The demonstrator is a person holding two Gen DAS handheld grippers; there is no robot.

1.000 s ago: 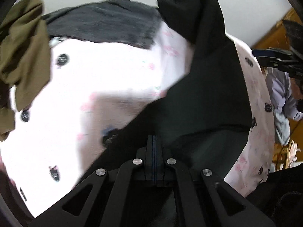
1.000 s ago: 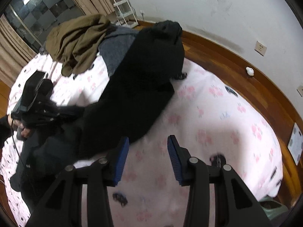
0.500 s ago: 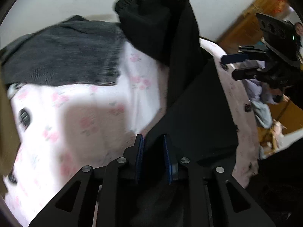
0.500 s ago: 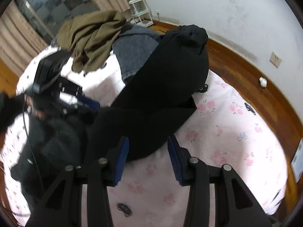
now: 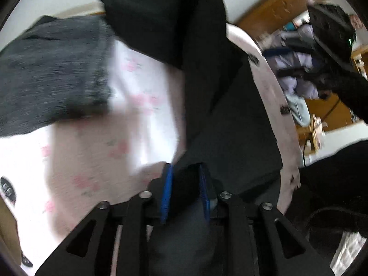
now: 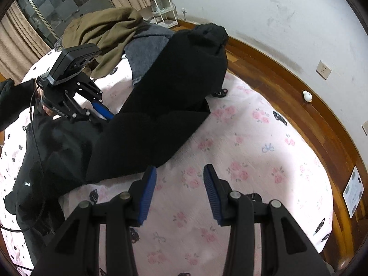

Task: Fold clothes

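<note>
Nearest the right wrist camera, the right gripper hangs with its two blue pads spread wide and nothing between them, over the pink floral bedsheet. Just beyond its left pad lies the hem of the one black garment, which runs diagonally up the bed to a bunched end near the far edge.

In the left wrist view, the left gripper has its two blue pads parted by a narrow gap with black garment fabric filling that gap; the frame is blurred, so whether the pads press the cloth cannot be told. From the other side, the left gripper sits at the garment's left edge, with the person's dark sleeve behind it.

Three garments lie on the bed in all. Beyond the black one is one dark grey denim piece, partly covered by the black garment's upper end; the same dark grey denim piece shows blurred in the left view. Farther back, one olive-brown garment is heaped against the denim.

Past the bed come a wooden floor, a white wall with one socket, a white wire shelf, tan curtains and a dark window.
</note>
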